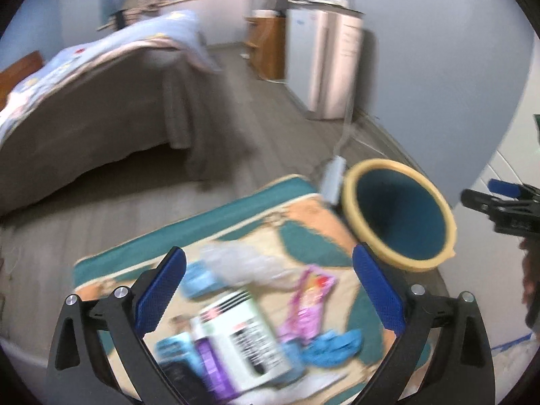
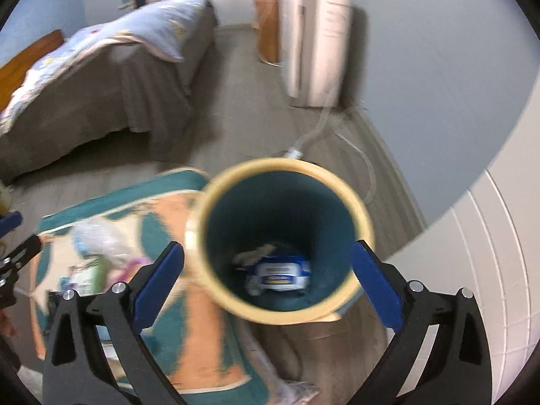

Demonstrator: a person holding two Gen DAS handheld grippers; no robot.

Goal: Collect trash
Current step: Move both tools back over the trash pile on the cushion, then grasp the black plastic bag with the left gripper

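Both pairs of jaws stand wide apart with nothing between them. My left gripper (image 1: 268,290) hangs over a teal and peach rug (image 1: 236,216) on the grey plank floor (image 1: 101,219), and the trash lies scattered on that rug below me: a white box with dark print and a purple side (image 1: 239,341), a crumpled clear plastic bag (image 1: 236,263) beyond it, a pink and purple wrapper (image 1: 310,303) to the right of the box, a blue crumpled scrap (image 1: 334,346) by the wrapper's lower end, and another pale blue piece (image 1: 197,278) near my left finger. All of it is blurred, so I cannot read any label.

My right gripper (image 2: 266,276) hangs above a round bin (image 2: 357,212) with a cream rim and dark teal inside, standing at the rug's right edge. At its bottom lie a white and blue package (image 2: 281,275) and a small pale scrap (image 2: 254,253). In the left wrist view the same bin sits just beyond my right finger, with the other gripper showing at the far right edge.

Farther off stand a bed (image 1: 101,101) with a pale blue quilt and brown skirt, a white appliance (image 1: 324,64) against the blue wall, and a wooden cabinet (image 1: 270,47) beside it. A pale hose (image 2: 317,128) runs along the floor from the appliance toward the bin.
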